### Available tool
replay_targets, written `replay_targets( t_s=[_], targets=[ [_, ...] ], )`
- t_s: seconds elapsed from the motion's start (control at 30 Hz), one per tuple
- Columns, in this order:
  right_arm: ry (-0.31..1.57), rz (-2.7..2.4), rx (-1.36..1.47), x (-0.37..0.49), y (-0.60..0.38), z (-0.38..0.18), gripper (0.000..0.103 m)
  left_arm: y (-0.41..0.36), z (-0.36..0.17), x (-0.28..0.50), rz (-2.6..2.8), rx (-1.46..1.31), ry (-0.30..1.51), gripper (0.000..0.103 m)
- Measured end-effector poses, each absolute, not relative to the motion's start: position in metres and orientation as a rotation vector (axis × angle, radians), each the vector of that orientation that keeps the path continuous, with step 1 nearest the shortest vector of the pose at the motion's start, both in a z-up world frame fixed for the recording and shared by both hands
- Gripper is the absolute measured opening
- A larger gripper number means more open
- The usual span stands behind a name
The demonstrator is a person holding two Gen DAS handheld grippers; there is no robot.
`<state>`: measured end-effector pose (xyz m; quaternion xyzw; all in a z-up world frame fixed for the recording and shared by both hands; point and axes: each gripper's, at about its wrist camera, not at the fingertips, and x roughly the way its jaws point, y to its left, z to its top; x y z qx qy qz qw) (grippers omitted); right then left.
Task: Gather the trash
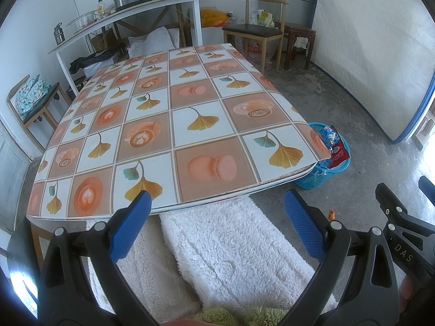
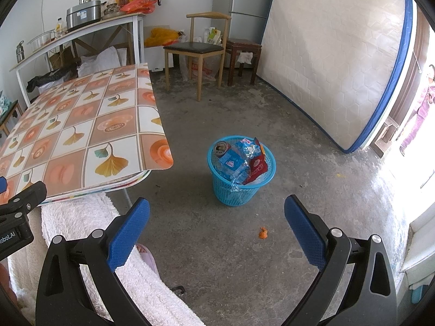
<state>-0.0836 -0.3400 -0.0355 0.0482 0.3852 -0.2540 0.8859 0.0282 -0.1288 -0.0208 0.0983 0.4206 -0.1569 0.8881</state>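
Observation:
A blue plastic basket (image 2: 240, 183) stands on the concrete floor right of the table, holding crushed water bottles (image 2: 239, 160), a can (image 2: 220, 146) and a red snack wrapper (image 2: 257, 167). In the left wrist view the basket (image 1: 325, 175) peeks out behind the table corner. A small orange scrap (image 2: 262, 233) lies on the floor near the basket, also visible as the orange scrap (image 1: 331, 213). My right gripper (image 2: 217, 226) is open and empty, low over the floor before the basket. My left gripper (image 1: 217, 218) is open and empty at the table's near edge.
The table (image 1: 174, 125) wears a patterned oilcloth and shows nothing on top. A white fleece-covered lap (image 1: 231, 250) lies under my grippers. A wooden chair (image 2: 198, 49), stool (image 2: 243, 54), mattress (image 2: 334, 62) against the wall and cluttered side table (image 2: 81, 30) ring the room. A person (image 2: 424, 103) stands at the doorway.

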Motion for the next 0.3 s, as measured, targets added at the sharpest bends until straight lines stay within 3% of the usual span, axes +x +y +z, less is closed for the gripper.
replay_targets(
  t_s=[0.3],
  targets=[
    [0.800, -0.529, 0.103, -0.0842, -0.3427, -0.0340, 0.096, -0.1286, -0.0207, 0.0284, -0.326, 0.204, 0.874, 0.094]
  ],
)
